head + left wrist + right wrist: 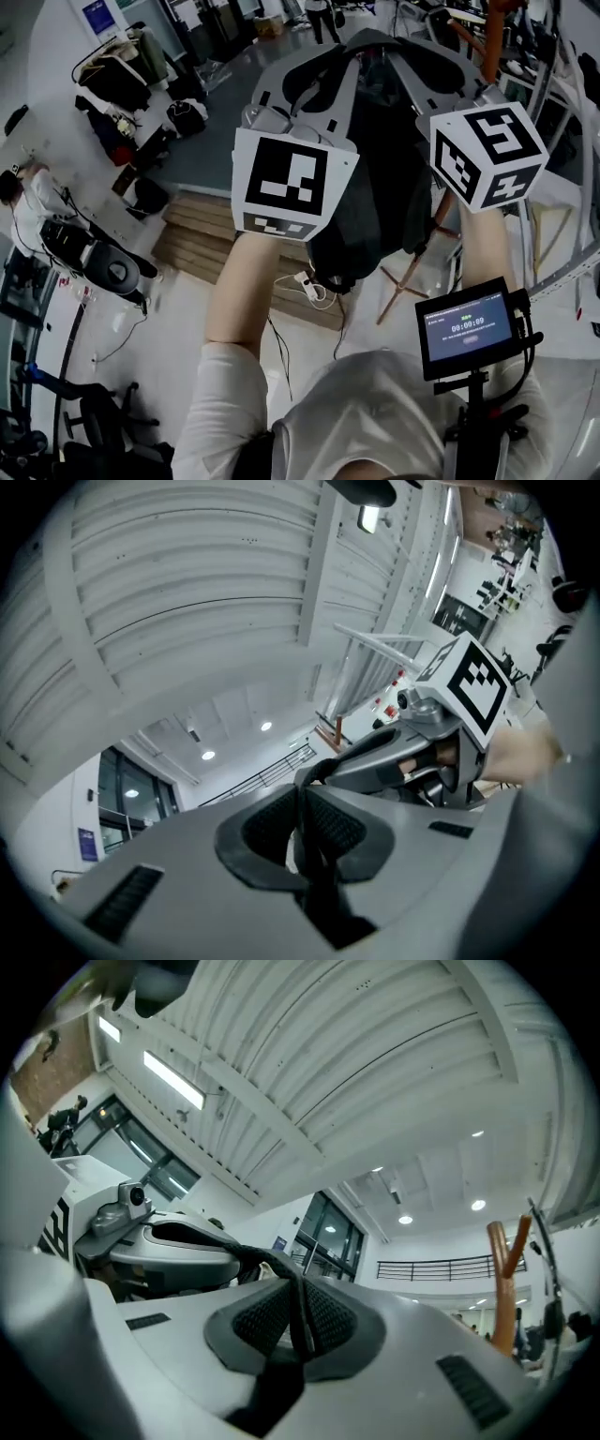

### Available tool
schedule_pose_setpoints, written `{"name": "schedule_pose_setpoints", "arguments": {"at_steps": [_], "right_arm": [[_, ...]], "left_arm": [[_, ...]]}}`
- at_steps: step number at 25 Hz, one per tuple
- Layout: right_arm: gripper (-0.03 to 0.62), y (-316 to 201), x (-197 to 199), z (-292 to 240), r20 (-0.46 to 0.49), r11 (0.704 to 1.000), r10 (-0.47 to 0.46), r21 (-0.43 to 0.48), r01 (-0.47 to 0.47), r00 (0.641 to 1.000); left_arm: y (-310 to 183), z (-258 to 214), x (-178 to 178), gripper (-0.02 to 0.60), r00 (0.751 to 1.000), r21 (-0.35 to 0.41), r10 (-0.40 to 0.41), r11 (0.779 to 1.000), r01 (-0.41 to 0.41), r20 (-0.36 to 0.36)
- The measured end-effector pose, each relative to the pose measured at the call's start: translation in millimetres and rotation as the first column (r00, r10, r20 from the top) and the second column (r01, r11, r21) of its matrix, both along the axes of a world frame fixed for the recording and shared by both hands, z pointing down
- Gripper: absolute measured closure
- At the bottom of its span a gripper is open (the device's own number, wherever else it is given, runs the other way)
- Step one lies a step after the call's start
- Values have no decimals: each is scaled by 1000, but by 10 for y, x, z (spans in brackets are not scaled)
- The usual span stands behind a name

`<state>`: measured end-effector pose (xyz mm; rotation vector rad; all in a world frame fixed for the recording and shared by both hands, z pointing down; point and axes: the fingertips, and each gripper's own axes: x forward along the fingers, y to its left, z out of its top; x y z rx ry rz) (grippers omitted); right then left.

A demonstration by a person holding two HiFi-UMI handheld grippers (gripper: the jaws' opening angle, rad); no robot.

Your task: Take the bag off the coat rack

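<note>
1. The left hand-held gripper (pixel 305 822) has its jaws drawn narrow, and its ribbed pads pinch a black strap (pixel 323 769).
2. The right hand-held gripper (pixel 302 1314) is closed just as narrowly on the same strap, which runs across from one gripper to the other.
3. Both are held up side by side, close together, in front of the person.
4. The dark bag (pixel 370 216) hangs below and between the two grippers, above the floor (pixel 187 309).
5. The coat rack (pixel 506 1279), a forked wooden post, stands to the right, apart from the right jaws.
</note>
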<state>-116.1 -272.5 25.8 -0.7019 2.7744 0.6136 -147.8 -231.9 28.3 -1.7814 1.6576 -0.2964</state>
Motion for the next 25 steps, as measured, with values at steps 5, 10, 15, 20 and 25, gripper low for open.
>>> {"name": "schedule_pose_setpoints", "arguments": {"at_steps": [5,10,15,20,25], "right_arm": [[551,396,-736,221,-16,980,-198,-14,197,980],[551,949,-1385,609,-37,925,-380,-39,378,924],[551,1539,-1956,1214,-36,823,-563,-120,555,826],[551,1942,-2343,1781,-35,722,-687,-150,675,726],[551,2279,-2409,2220,-28,672,-737,-138,728,675]], "left_arm": [[448,201,-654,543,983,-8,-180,984,179,-40],[1039,566,-1214,543,932,-32,-355,935,354,-77],[1649,1148,-1673,545,836,-92,-539,842,532,-104],[2042,1673,-1962,545,748,-101,-652,759,644,-126],[2370,2154,-2001,545,694,-121,-711,703,700,-116]]}}
